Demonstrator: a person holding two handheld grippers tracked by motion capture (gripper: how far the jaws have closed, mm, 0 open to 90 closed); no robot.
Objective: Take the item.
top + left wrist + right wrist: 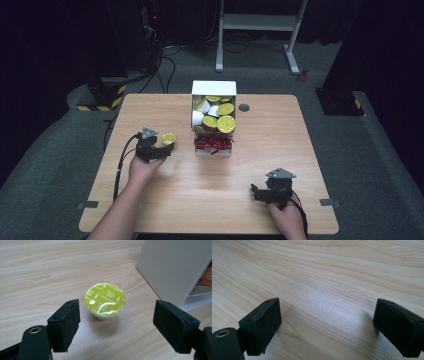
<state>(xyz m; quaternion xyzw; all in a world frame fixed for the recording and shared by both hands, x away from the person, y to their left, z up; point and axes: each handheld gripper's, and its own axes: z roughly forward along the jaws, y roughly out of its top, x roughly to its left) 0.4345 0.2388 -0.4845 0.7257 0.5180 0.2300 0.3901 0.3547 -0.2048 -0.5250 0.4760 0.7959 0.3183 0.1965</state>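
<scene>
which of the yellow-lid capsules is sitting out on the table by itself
The capsule between the open left claw jaws, standing upright on the table left of the white box. The other capsules are piled inside that box.

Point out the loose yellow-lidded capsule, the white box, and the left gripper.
capsule (105,300), left gripper view, on its foil lid
white box (214,88), high view, on its top panel
left gripper (161,149), high view, between its open jaws

a lab or test room is suggested: a lone wooden table (280,165) is set on grey carpet (380,150), ringed by dark curtains. cables (167,65) are trailed across the floor, a hazard-striped base (102,100) is seen at left, and a white metal stand (257,22) behind.
</scene>
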